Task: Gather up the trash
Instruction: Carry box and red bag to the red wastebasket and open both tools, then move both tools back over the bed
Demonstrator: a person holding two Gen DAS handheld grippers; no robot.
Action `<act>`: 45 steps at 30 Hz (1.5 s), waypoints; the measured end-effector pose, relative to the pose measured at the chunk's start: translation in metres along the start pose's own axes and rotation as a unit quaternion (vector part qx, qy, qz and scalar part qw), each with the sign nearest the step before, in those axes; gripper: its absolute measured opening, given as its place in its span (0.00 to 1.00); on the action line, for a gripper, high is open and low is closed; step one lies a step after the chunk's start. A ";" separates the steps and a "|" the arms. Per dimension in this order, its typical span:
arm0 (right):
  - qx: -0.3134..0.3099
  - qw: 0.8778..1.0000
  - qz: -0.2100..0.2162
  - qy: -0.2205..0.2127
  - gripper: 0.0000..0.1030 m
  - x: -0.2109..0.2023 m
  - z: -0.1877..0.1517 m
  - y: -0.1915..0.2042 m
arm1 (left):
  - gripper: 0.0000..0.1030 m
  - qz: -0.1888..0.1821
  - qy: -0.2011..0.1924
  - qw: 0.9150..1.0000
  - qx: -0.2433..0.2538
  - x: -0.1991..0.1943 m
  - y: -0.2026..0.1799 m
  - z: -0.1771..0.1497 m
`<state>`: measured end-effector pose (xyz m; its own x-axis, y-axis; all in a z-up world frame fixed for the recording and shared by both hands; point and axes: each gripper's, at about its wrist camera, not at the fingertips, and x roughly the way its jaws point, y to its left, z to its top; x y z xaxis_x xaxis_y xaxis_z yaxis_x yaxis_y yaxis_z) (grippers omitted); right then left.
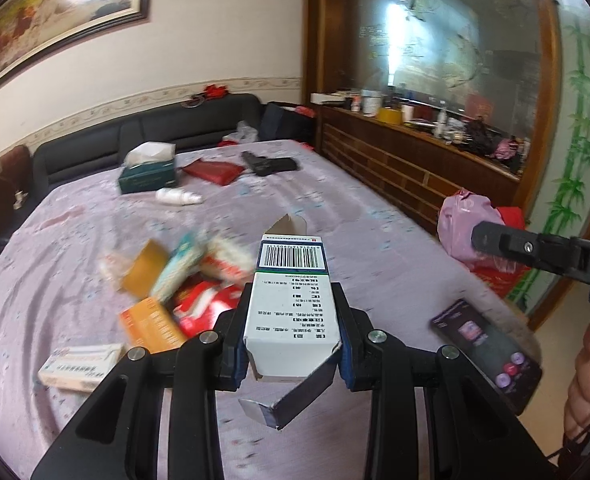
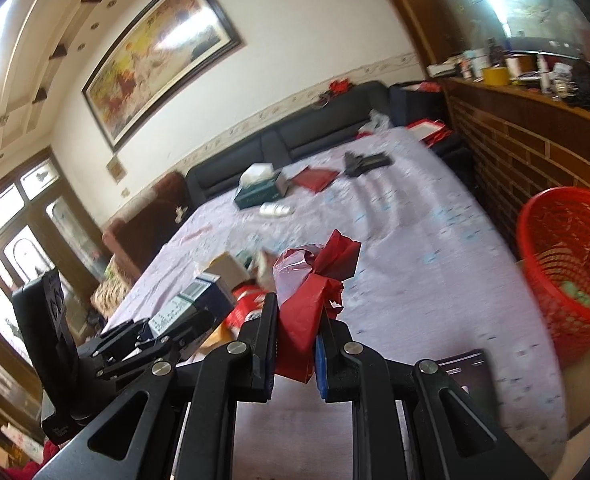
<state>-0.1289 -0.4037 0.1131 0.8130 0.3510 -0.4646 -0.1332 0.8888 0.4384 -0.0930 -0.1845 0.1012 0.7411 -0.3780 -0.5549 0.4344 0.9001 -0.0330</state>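
Box (image 1: 291,312) (flaps open) clamped in left hand-held gripper (image 1: 293,308); right hand-held gripper (image 2: 297,320) pinches red wrapper (image 2: 307,320) above bed (image 2: 415,280).

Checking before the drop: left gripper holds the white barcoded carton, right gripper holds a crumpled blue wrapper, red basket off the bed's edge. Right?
Not quite: the crumpled wrapper in the right gripper is red, as the right wrist view shows. The rest stands.
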 end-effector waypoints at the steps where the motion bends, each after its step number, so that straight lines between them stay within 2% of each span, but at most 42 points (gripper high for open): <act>1: 0.007 1.000 -0.007 -0.011 0.16 -0.009 0.003 -0.008 | 0.32 -0.011 0.001 1.000 0.004 0.001 -0.007 0.004; 5: 0.030 0.998 -0.039 -0.045 0.16 -0.039 0.014 -0.041 | 0.32 -0.061 0.014 0.998 0.017 0.010 -0.036 0.021; 10: 0.067 0.991 -0.090 -0.077 0.16 -0.076 0.027 -0.095 | 0.32 -0.125 0.040 0.990 0.043 0.032 -0.091 0.044; 13: 0.093 0.986 -0.105 -0.087 0.16 -0.093 0.035 -0.127 | 0.32 -0.157 0.055 0.985 0.049 0.049 -0.125 0.056; 20: 0.136 0.978 -0.135 -0.087 0.17 -0.107 0.050 -0.191 | 0.32 -0.189 0.075 0.976 0.073 0.098 -0.200 0.083; 27: 0.169 0.973 -0.139 -0.070 0.18 -0.094 0.058 -0.238 | 0.33 -0.202 0.100 0.972 0.072 0.147 -0.237 0.093; 28: 0.174 0.972 -0.142 -0.067 0.19 -0.092 0.059 -0.244 | 0.42 -0.203 0.102 0.971 0.069 0.152 -0.239 0.094; 29: 0.174 0.972 -0.144 -0.064 0.25 -0.089 0.060 -0.249 | 0.57 -0.204 0.103 0.971 0.065 0.156 -0.240 0.095; 30: 0.173 0.972 -0.148 -0.059 0.34 -0.086 0.062 -0.252 | 0.61 -0.202 0.102 0.972 0.059 0.160 -0.241 0.096; 31: 0.174 0.971 -0.154 -0.059 0.57 -0.085 0.061 -0.255 | 0.61 -0.201 0.101 0.973 0.054 0.162 -0.240 0.096; 32: 0.175 0.970 -0.157 -0.062 0.66 -0.085 0.061 -0.258 | 0.61 -0.203 0.102 0.972 0.053 0.162 -0.239 0.096; 38: 0.171 0.971 -0.145 -0.079 0.66 -0.100 0.056 -0.246 | 0.61 -0.199 0.095 0.974 0.048 0.144 -0.222 0.092; 45: 0.139 0.979 -0.125 -0.079 0.66 -0.105 0.047 -0.193 | 0.63 -0.183 0.074 0.980 0.036 0.105 -0.184 0.079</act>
<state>-0.1617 -0.6257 0.1136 0.8808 0.0637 -0.4692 0.2227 0.8187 0.5293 -0.0551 -0.4071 0.1152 0.4492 -0.6324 -0.6311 0.6963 0.6904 -0.1962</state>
